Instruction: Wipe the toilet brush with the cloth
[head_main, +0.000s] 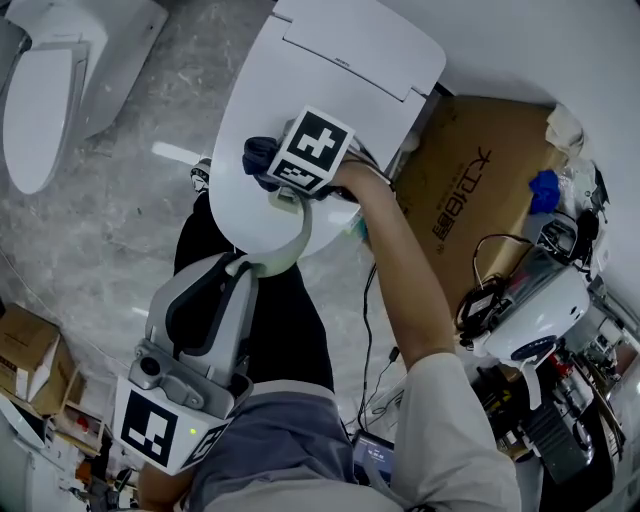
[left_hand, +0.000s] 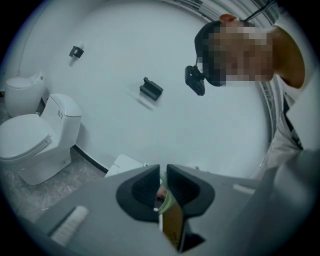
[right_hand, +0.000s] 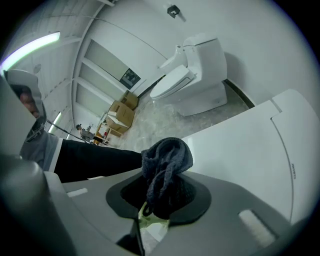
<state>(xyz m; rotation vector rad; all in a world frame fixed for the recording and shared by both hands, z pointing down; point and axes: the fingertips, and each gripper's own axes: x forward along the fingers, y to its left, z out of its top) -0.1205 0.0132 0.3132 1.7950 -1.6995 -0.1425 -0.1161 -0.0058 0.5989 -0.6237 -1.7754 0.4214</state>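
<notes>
Head view: at lid's (head_main: 350, 60) edge, left hand-held gripper (head_main: 243, 266) holds brush (head_main: 292, 243), right (head_main: 266, 166) cloth (head_main: 257, 151).

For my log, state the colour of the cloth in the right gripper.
The cloth is dark navy blue; it shows best in the right gripper view.

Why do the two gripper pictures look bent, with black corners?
Left gripper view: the wide-angle lens bows the wall and toilet, blackens the corners, and the near jaws are soft. Right gripper view: same bending, though the dark cloth is sharp. Head view: less bent, evenly lit.
</notes>
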